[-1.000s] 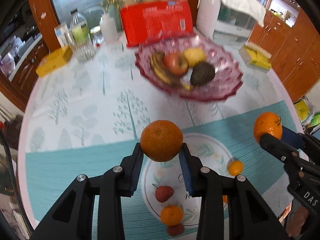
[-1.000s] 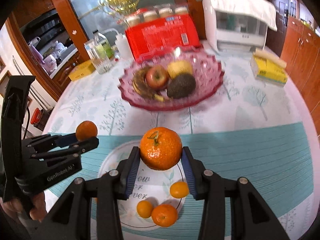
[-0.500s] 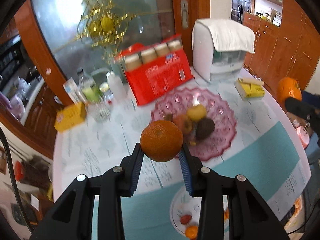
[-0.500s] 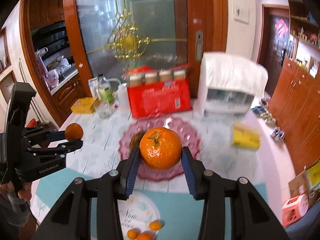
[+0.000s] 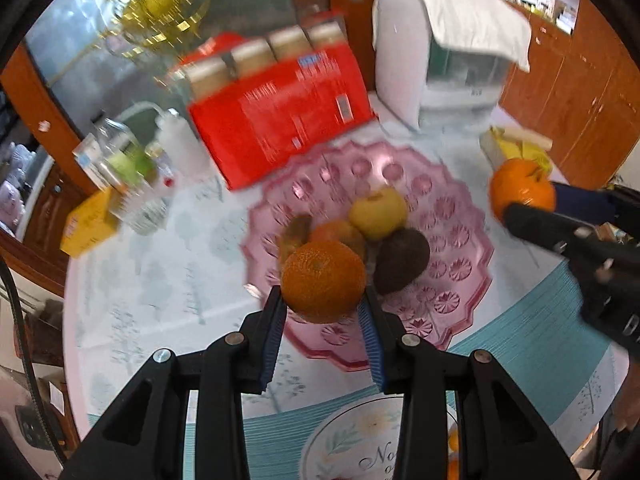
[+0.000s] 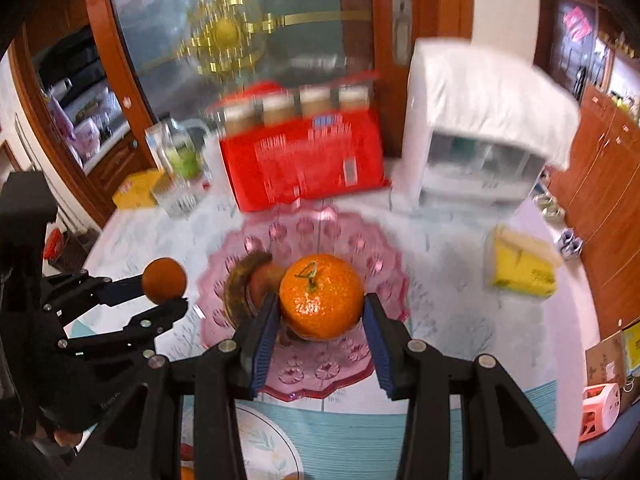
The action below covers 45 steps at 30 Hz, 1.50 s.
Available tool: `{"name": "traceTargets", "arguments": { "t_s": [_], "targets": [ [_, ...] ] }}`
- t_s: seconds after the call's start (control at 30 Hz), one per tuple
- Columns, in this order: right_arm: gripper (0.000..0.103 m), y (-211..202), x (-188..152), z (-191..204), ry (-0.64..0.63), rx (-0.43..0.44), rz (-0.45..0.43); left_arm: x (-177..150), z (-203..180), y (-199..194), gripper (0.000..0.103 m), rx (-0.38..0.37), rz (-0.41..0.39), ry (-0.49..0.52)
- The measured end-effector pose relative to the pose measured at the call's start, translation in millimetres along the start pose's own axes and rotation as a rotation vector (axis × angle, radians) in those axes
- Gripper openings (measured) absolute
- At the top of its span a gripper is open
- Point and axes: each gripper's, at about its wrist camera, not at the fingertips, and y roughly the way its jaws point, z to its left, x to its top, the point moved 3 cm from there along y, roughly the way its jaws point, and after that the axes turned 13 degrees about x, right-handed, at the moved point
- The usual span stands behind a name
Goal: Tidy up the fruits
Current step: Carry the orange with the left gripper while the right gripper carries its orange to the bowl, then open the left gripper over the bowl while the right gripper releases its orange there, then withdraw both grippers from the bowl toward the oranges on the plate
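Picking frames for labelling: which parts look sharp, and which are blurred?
Left wrist view: the held orange and left gripper are sharp; the red box is motion-smeared. Right wrist view: the stemmed orange is crisp; the pink bowl and background are blurred.

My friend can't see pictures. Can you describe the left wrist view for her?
The left gripper jaws clamp a round orange tangerine above a pink glass fruit bowl. On the right, the right gripper holds another orange tangerine.
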Motion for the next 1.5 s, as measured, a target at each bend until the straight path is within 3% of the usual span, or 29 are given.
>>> {"name": "traceTargets", "arguments": {
  "t_s": [0.27,0.5,0.8,1.07,1.3,1.37,1.5],
  "targets": [
    [0.043,75,-39,-28,0.053,0.041,0.147,-19,-34,57,0.035,-0.025,0.100,0.010],
    [0.043,101,-54,-38,0.070,0.061,0.204,-27,-41,88,0.035,-0.023,0.155,0.002],
    [0.043,115,-61,-39,0.073,0.074,0.230,-28,-39,94,0.037,-0.025,0.151,-0.004],
    [0.044,117,-63,-34,0.045,0.039,0.229,-30,-34,92,0.060,0.011,0.129,-0.001],
    [0.044,112,-62,-33,0.035,0.029,0.210,-30,-32,86,0.067,0.020,0.104,0.011],
    [0.044,110,-62,-34,0.037,0.031,0.205,-31,-30,85,0.076,0.037,0.105,0.001],
    [0.046,107,-62,-35,0.038,0.034,0.198,-33,-25,83,0.078,0.021,0.105,-0.016]
  ]
}}
